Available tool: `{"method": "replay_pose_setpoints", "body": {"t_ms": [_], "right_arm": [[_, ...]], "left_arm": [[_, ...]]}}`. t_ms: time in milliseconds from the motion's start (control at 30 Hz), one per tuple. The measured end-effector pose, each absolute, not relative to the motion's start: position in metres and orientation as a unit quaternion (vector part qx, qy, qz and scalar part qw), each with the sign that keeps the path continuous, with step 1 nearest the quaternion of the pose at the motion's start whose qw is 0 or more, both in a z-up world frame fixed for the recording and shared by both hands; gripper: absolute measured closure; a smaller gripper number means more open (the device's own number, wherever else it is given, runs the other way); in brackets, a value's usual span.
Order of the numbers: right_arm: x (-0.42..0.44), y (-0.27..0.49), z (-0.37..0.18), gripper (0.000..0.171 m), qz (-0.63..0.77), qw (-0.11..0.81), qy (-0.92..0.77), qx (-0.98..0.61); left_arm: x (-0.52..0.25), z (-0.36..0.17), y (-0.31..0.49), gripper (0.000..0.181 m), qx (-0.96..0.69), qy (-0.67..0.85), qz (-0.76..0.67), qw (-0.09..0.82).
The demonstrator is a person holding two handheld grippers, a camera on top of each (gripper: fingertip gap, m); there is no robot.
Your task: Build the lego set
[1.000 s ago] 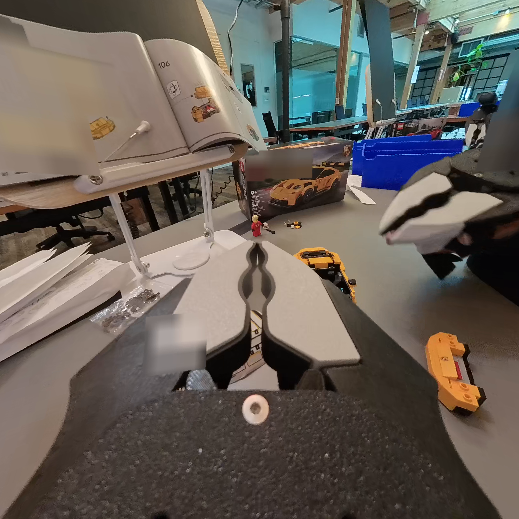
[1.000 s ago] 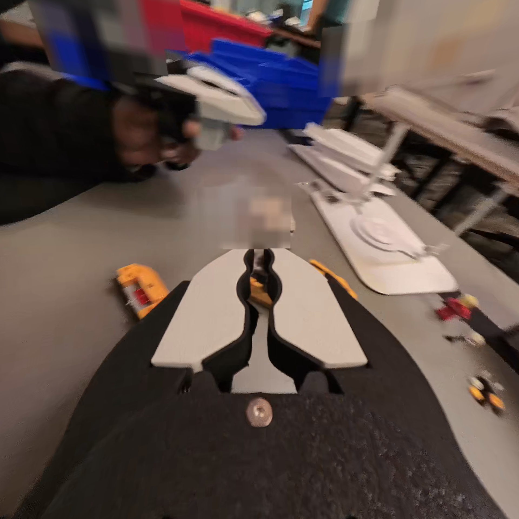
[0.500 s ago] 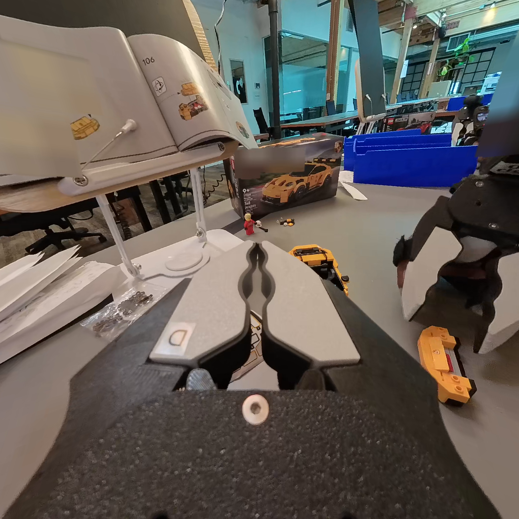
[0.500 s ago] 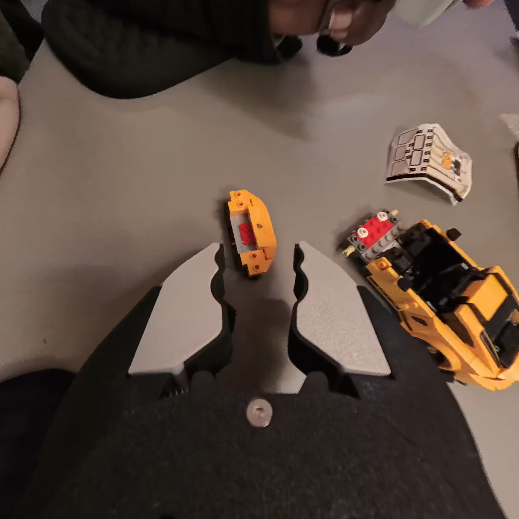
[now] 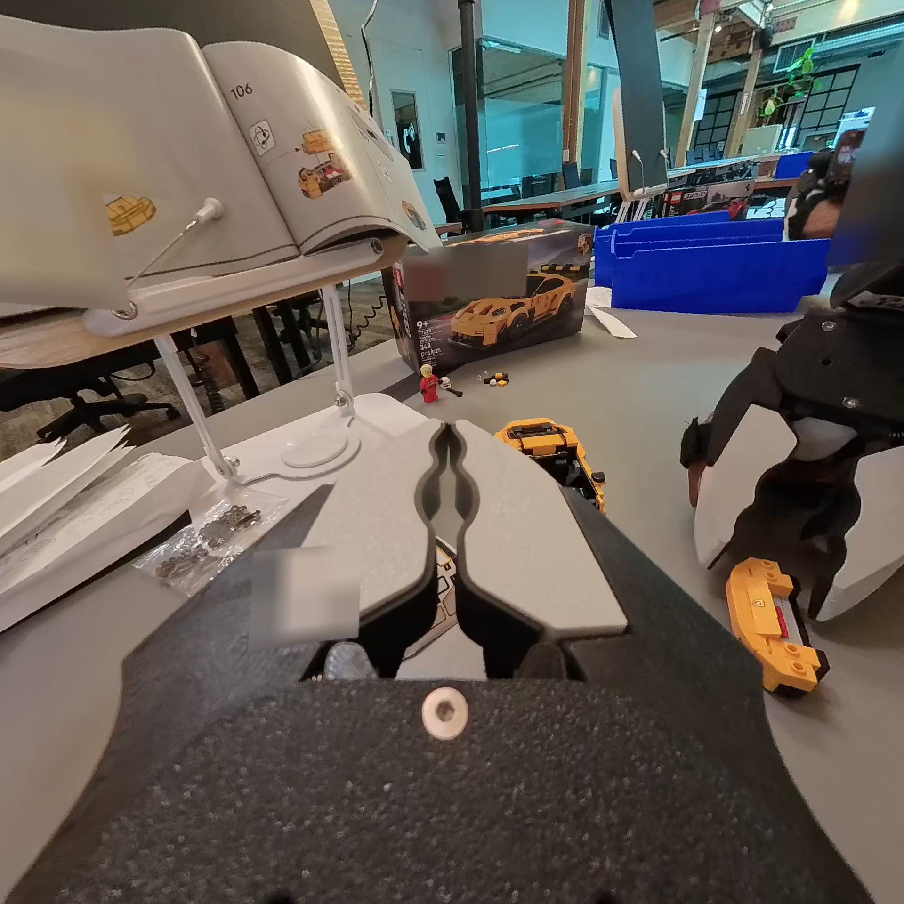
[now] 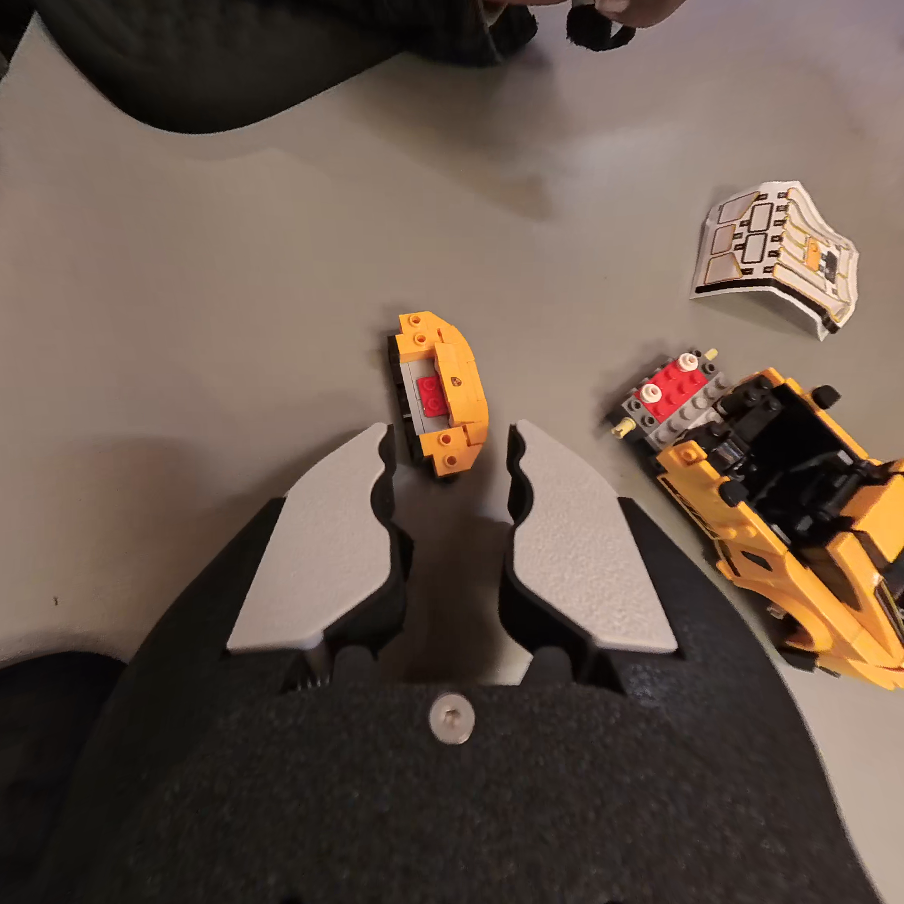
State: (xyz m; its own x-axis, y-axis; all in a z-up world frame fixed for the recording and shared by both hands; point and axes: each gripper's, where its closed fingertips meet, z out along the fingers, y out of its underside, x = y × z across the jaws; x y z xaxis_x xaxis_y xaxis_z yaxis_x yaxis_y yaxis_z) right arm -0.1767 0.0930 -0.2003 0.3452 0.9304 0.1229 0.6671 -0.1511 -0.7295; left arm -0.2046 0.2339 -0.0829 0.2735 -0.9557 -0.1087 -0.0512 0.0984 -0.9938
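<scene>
Right gripper spread wide, the small orange brick bumper piece lying just ahead between its tips on the grey surface. Left gripper closed, empty, the orange brick car body just beyond it.

Orange bumper piece with a red centre; orange-and-black car; grey table; blue bins.

Bare table — car rightward

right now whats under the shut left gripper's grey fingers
In the left wrist view, a sliver of the white and yellow sticker sheet shows through the gap of the shut left gripper, lying on the grey table. The fingers cover the rest.
</scene>
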Motion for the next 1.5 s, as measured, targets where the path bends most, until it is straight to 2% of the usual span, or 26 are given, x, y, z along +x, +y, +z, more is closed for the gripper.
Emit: {"method": "replay_pose_setpoints", "body": {"t_ms": [200, 333, 500, 567, 633, 733, 900, 1100, 1300, 1433, 1500], "right_arm": [[-0.176, 0.094, -0.204, 0.139, 0.171, 0.357, -0.544, -0.740], [-0.173, 0.100, -0.202, 0.140, 0.157, 0.367, -0.536, -0.744], [-0.161, 0.113, -0.194, 0.140, 0.123, 0.384, -0.514, -0.757], [-0.158, 0.117, -0.191, 0.140, 0.109, 0.392, -0.508, -0.759], [-0.160, 0.118, -0.182, 0.141, 0.116, 0.407, -0.500, -0.755], [-0.166, 0.114, -0.169, 0.142, 0.135, 0.425, -0.499, -0.743], [-0.180, 0.106, -0.151, 0.143, 0.189, 0.448, -0.489, -0.724], [-0.201, 0.096, -0.169, 0.144, 0.174, 0.420, -0.522, -0.722], [-0.207, 0.092, -0.188, 0.144, 0.166, 0.385, -0.532, -0.736], [-0.203, 0.094, -0.179, 0.131, 0.173, 0.400, -0.528, -0.729], [-0.193, 0.091, -0.174, 0.131, 0.173, 0.393, -0.535, -0.727]], "left_arm": [[-0.203, -0.085, 0.231, 0.181, -0.547, 0.466, -0.394, 0.573], [-0.195, -0.090, 0.214, 0.177, -0.531, 0.498, -0.428, 0.536], [-0.182, -0.111, 0.162, 0.164, -0.507, 0.591, -0.476, 0.407], [-0.177, -0.130, 0.139, 0.153, -0.510, 0.640, -0.457, 0.349], [-0.174, -0.156, 0.123, 0.150, -0.516, 0.687, -0.406, 0.312], [-0.173, -0.181, 0.118, 0.150, -0.509, 0.732, -0.329, 0.312], [-0.171, -0.179, 0.109, 0.157, -0.503, 0.725, -0.366, 0.296], [-0.189, -0.209, 0.085, 0.141, -0.474, 0.790, -0.331, 0.203], [-0.203, -0.191, 0.099, 0.137, -0.476, 0.774, -0.356, 0.219], [-0.198, -0.195, 0.093, 0.137, -0.472, 0.776, -0.357, 0.219], [-0.198, -0.198, 0.094, 0.140, -0.477, 0.776, -0.354, 0.214]]}}
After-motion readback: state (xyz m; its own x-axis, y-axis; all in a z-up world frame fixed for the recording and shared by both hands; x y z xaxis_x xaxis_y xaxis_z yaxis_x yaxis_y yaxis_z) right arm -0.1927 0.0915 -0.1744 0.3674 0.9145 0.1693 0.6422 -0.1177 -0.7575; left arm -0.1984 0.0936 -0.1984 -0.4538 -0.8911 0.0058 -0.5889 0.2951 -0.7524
